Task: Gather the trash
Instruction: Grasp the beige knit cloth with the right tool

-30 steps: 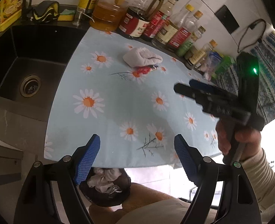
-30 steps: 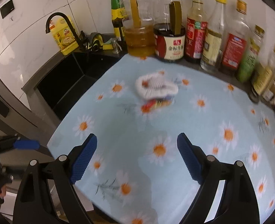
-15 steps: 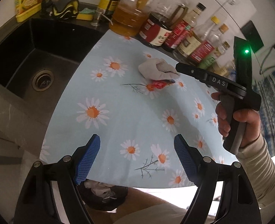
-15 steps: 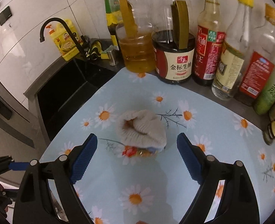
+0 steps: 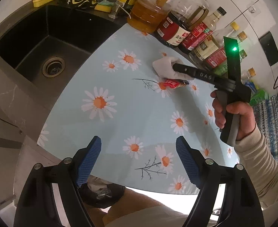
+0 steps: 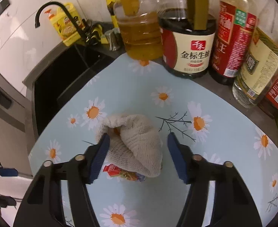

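The right gripper (image 6: 138, 156) has its jaws spread wide on either side of a crumpled beige knit cloth (image 6: 137, 141), not yet closed on it; the left gripper (image 5: 139, 161) hangs released above the tabletop's (image 5: 139, 113) near edge. The cloth sits toward the far edge of the tabletop, near the bottles (image 6: 188, 43), and lies partly over a red snack wrapper (image 6: 120, 172).

The risk I see: closing now would likely take only the cloth, leaving the wrapper behind or flicking it off. One pad looks to be touching the cloth's left fold, so an uneven squeeze could shove the pile sideways. Reaching too far could knock the bottles.

The wrapper lies flat, its long axis roughly parallel to the far edge.
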The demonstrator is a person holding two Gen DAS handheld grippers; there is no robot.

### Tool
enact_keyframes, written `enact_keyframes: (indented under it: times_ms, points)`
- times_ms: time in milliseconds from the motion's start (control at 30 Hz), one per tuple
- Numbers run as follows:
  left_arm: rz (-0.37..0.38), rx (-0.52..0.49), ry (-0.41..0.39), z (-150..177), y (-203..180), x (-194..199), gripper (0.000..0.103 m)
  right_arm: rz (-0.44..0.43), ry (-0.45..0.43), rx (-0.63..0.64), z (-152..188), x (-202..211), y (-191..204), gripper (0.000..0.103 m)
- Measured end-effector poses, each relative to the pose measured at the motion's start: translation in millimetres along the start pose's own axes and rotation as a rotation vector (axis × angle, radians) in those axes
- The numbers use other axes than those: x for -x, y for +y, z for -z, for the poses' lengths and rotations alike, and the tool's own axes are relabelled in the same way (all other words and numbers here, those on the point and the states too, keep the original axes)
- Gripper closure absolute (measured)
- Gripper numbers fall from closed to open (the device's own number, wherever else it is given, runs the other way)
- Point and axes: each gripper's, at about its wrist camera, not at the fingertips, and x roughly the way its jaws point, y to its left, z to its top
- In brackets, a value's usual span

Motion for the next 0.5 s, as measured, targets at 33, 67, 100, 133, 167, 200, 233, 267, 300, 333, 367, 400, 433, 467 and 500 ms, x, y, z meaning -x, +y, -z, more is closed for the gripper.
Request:
enact_keyframes:
  times_ms: [33,67,100,133,167,200,233,267,300,333,367,400,433,467,500]
  points:
    - [0.001,0.004,0.000,0.2,-0.5,-0.8,0.024,0.008,0.007,0.013,0.6,-1.9,1.5,0.064]
    - [0.001,0.008,0.001,0.3,-1.0,-1.7,0.024,0.026,0.005,0.025,1.5,-2.8,2.9,0.068]
    - [0.000,0.009,0.002,0.7,-1.8,-2.8,0.024,0.028,0.005,0.030,2.4,-3.4,3.1,0.069]
    - [0.000,0.010,0.003,0.7,-2.3,-3.4,0.024,0.024,0.004,0.031,3.1,-3.6,2.7,0.072]
    - [0.002,0.011,0.004,1.4,-3.0,-4.5,0.024,0.022,0.002,0.031,3.7,-3.7,2.2,0.074]
    - [0.003,0.013,0.003,1.8,-3.4,-5.0,0.024,0.022,0.000,0.032,4.5,-3.7,1.7,0.075]
    - [0.004,0.014,0.003,1.8,-3.9,-5.9,0.024,0.022,0.000,0.034,5.1,-3.6,1.5,0.077]
    - [0.005,0.016,0.003,1.8,-4.3,-6.8,0.024,0.024,-0.003,0.034,6.2,-3.2,1.1,0.078]
    - [0.008,0.017,0.004,1.7,-4.8,-7.9,0.024,0.023,-0.005,0.032,6.9,-2.4,1.2,0.079]
    - [0.011,0.018,0.005,1.5,-5.3,-8.8,0.024,0.020,-0.008,0.030,7.5,-1.6,1.0,0.080]
    - [0.012,0.017,0.006,1.6,-5.8,-9.6,0.024,0.017,-0.013,0.028,8.3,-0.1,0.8,0.081]
    - [0.012,0.015,0.007,1.1,-7.3,-10.4,0.024,0.016,-0.018,0.026,8.5,1.4,0.7,0.081]
    - [0.012,0.011,0.008,0.7,-8.3,-11.2,0.024,0.016,-0.024,0.023,8.3,3.5,0.6,0.081]
    - [0.013,0.006,0.008,0.3,-10.1,-11.8,0.024,0.014,-0.034,0.020,7.9,6.6,0.3,0.082]
    - [0.012,0.002,0.008,-0.2,-11.3,-12.5,0.024,0.012,-0.044,0.016,7.1,10.1,0.0,0.082]
